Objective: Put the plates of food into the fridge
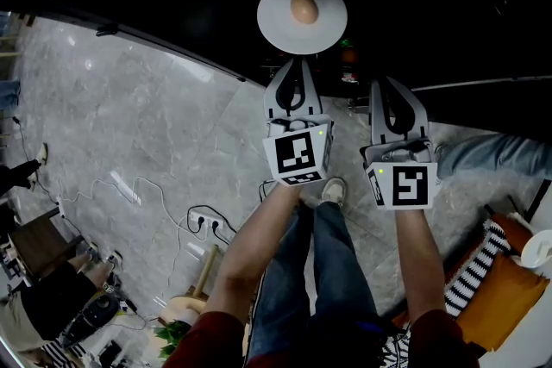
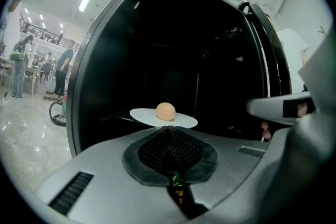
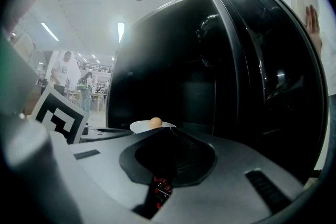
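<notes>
My left claw [image 1: 301, 63] pinches the rim of the white plate [image 1: 278, 23] at top centre of the head view. A round egg-like food [image 1: 303, 9] sits on the plate, before the dark open fridge [image 2: 157, 44]. My right claw [image 1: 390, 86], beside it, is pressed together and empty.

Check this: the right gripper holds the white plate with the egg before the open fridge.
Wrong gripper: the left gripper holds the white plate with the egg before the open fridge, as the head view shows. The right gripper is shut on nothing.
</notes>
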A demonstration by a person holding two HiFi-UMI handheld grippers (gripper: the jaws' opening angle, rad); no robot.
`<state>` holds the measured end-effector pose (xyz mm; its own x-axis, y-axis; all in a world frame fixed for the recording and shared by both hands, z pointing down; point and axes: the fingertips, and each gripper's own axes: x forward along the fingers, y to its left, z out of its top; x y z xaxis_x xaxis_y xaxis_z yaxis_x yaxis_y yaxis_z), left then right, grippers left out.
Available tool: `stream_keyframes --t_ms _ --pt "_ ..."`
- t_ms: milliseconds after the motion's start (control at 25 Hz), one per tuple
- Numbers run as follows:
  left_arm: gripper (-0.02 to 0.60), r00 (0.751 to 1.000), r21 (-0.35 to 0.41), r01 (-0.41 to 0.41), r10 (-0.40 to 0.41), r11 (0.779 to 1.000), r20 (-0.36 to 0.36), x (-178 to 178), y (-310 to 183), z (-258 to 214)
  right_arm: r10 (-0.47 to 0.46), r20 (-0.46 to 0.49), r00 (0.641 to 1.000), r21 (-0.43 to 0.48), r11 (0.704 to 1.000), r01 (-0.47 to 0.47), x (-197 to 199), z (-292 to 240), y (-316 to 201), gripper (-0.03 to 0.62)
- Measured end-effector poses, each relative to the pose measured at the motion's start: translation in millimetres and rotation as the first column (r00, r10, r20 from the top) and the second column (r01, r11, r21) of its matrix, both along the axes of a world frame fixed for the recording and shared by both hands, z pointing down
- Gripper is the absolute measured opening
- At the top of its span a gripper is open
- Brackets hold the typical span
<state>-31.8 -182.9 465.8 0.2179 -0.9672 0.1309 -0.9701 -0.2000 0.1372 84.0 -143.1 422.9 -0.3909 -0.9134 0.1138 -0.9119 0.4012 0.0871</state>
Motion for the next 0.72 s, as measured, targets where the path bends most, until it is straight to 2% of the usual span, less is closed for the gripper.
stream_keyframes --t_ms 200,720 --pt "0.006 0.999 0.010 -0.017 0.017 1.000 0.047 5 -1 0 -0.003 0.001 1.000 -0.003 1.000 0.003 0 1 -1 0.011" --pt "0.006 0.998 0.008 -0.024 0.023 1.000 0.059 3 -11 -3 0.003 0.014 1.000 0.002 1.000 -0.003 -5 -5 -3 0.011"
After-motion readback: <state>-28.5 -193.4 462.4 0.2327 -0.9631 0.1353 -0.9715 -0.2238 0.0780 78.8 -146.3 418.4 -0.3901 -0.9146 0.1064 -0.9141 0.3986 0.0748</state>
